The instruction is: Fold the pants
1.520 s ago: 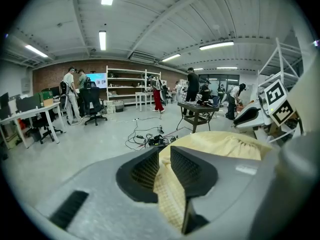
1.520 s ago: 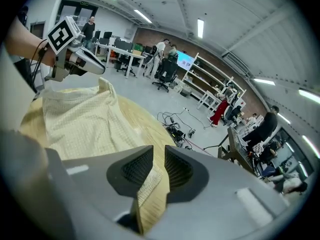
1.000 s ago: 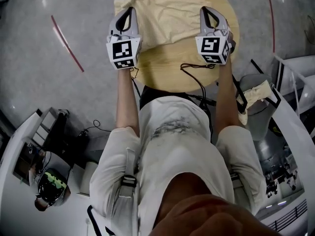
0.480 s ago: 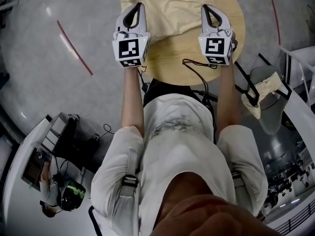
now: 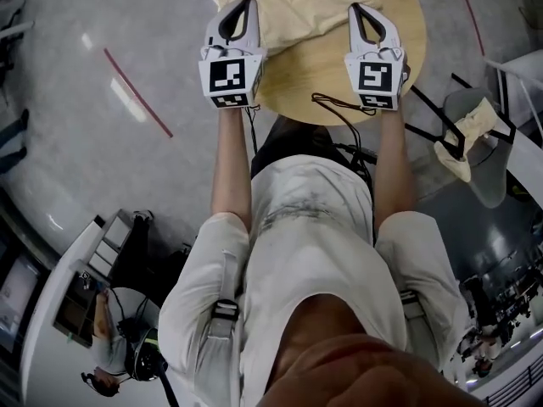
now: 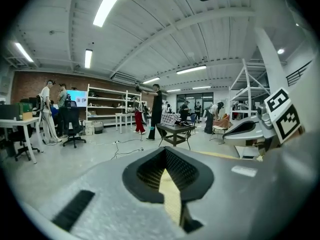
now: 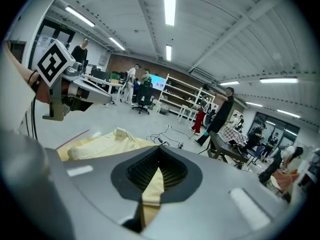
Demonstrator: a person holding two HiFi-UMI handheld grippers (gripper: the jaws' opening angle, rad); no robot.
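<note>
Pale yellow pants (image 5: 305, 2) lie bunched on the far part of a round wooden table (image 5: 322, 83). My left gripper (image 5: 246, 2) is shut on the pants' near left edge; a strip of yellow cloth (image 6: 170, 194) shows between its closed jaws. My right gripper (image 5: 355, 8) is shut on the near right edge, with cloth (image 7: 152, 184) pinched in its jaws too. The right gripper view also shows the rest of the pants (image 7: 100, 141) heaped to the left, under the left gripper (image 7: 75, 84). Both grippers hang above the table, side by side.
A black cable (image 5: 339, 108) dangles from the right gripper over the table's near edge. A grey chair (image 5: 471, 134) with a cloth on it stands to the right. A red line (image 5: 136, 91) marks the floor on the left. People and a black table (image 6: 175, 129) are far off.
Both grippers have risen and moved away from my body across the table, carrying the pants' near edge toward the far side. More bare wood shows near me.
</note>
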